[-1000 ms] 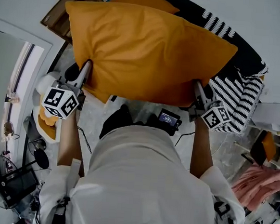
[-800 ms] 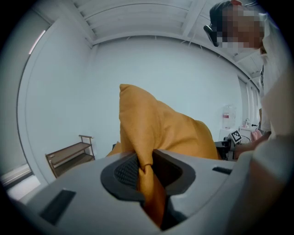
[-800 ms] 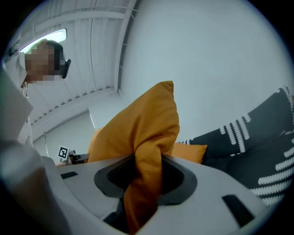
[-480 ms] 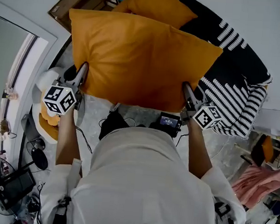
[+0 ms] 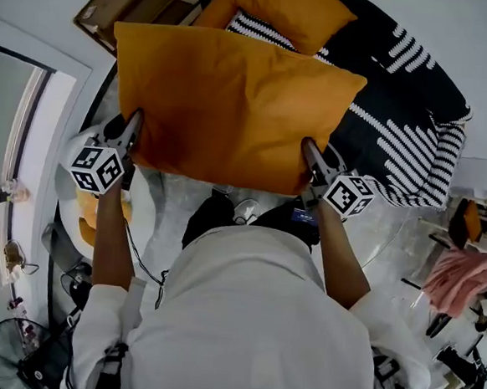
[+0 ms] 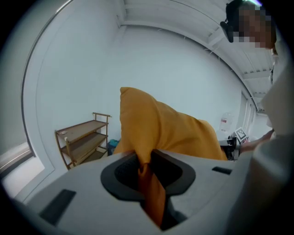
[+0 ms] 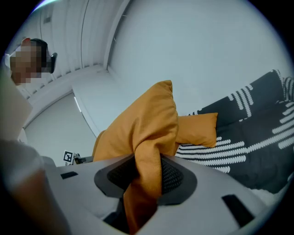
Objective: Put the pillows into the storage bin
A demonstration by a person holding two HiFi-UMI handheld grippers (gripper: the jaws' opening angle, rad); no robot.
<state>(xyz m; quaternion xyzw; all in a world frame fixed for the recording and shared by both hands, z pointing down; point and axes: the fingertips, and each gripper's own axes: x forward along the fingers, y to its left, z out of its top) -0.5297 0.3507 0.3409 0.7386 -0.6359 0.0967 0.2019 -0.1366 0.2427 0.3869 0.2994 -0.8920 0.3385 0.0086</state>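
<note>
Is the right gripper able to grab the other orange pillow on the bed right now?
Probably not. The right gripper is clamped on the big pillow, which the left gripper holds too, and that pillow blocks the way to the small pillow.

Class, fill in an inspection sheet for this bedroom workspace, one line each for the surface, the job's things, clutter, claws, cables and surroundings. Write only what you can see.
Surface: pale floor below the person; bed cover, black with white stripes.
Job's things: large orange pillow held up in the air; second orange pillow lying on the bed cover; no storage bin clearly identifiable.
Clutter: pink cloth at the right; fan at the lower left.
Claws: left claw and right claw each shut on an edge of the large orange pillow.
Cables: dark cable on the floor beside the person.
Surroundings: wooden shelf against a white wall.
</note>
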